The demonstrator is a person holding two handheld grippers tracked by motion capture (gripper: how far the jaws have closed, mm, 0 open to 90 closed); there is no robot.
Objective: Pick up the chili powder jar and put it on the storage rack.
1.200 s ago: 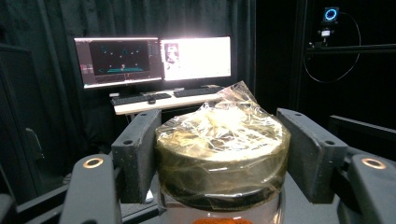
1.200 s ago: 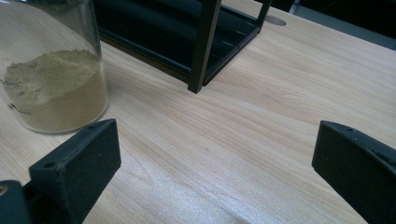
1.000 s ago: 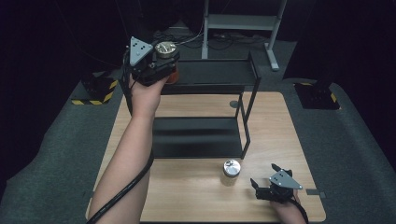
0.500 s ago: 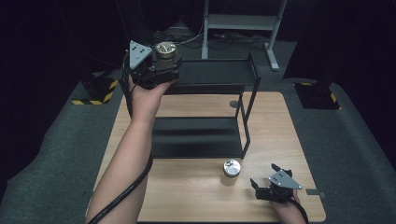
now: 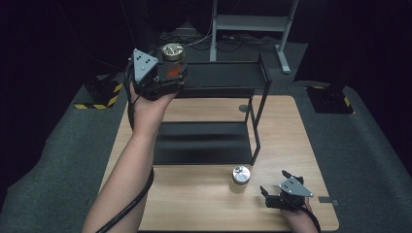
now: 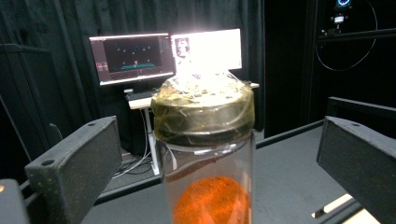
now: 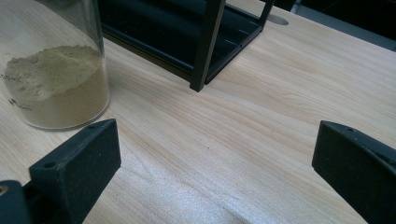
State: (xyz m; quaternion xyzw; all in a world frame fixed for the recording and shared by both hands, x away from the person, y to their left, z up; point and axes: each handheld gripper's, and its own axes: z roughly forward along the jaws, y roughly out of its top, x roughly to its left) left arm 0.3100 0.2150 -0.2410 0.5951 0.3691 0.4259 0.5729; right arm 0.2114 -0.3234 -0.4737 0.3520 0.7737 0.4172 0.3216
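A clear jar of orange powder point(image 5: 173, 59) with a gold lid stands on the left end of the black rack's top shelf point(image 5: 223, 75). My left gripper point(image 5: 174, 69) is level with it. Its jaws have just been opening, and in the left gripper view the jar point(image 6: 205, 140) stands between the wide-apart pads without touching them. A second jar point(image 5: 240, 177) with a silver lid and tan powder stands on the wooden table point(image 5: 194, 208) in front of the rack. My right gripper point(image 5: 275, 183) rests open just right of it. In the right gripper view that jar point(image 7: 56, 84) lies ahead to the left.
The black two-tier rack has a lower shelf point(image 5: 204, 143) and thin corner posts point(image 7: 205, 46) near the tan jar. A round hole point(image 5: 243, 108) is cut in the table behind the rack. Monitors point(image 6: 130, 58) glow behind the table.
My left gripper's jaws have opened off the orange-powder jar, which stays on the top shelf, and the hand has drawn slightly back. The right gripper has not moved.
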